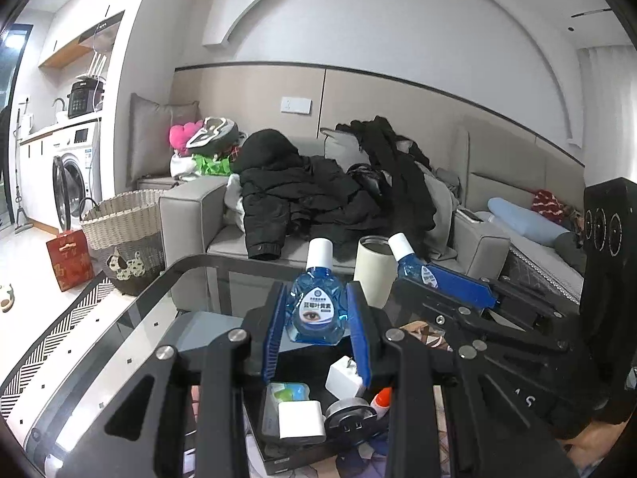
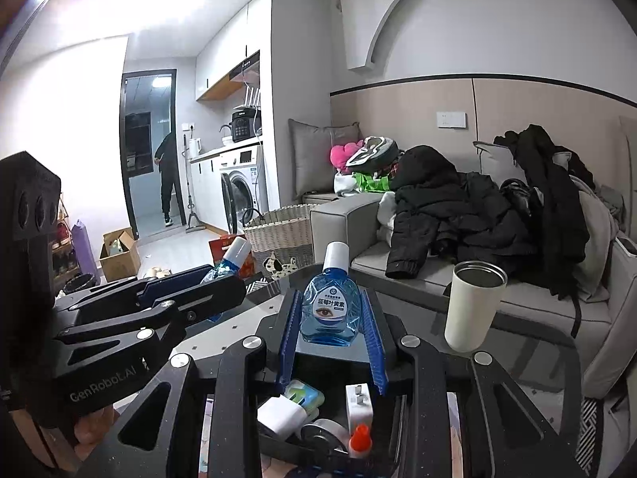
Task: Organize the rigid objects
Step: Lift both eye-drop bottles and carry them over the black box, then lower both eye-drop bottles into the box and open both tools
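1. A blue eye-drop bottle [image 1: 317, 303] is clamped upright in the left gripper [image 1: 317, 320] above the glass table [image 1: 119, 342].
2. A second eye-drop bottle [image 2: 331, 304] is gripped by the right gripper [image 2: 332, 332], over a dark tray [image 2: 392, 434] of small items.

In the left wrist view the right bottle [image 1: 410, 261] is half covered by the right tool [image 1: 446, 283]. The box [image 1: 274, 454] is cut off at the bottom edge, and its contents are partly screened by the tool arms. In the right wrist view the left bottle [image 2: 229, 265] is largely hidden behind the left tool [image 2: 215, 285]. The bottle labels' small print cannot be read.
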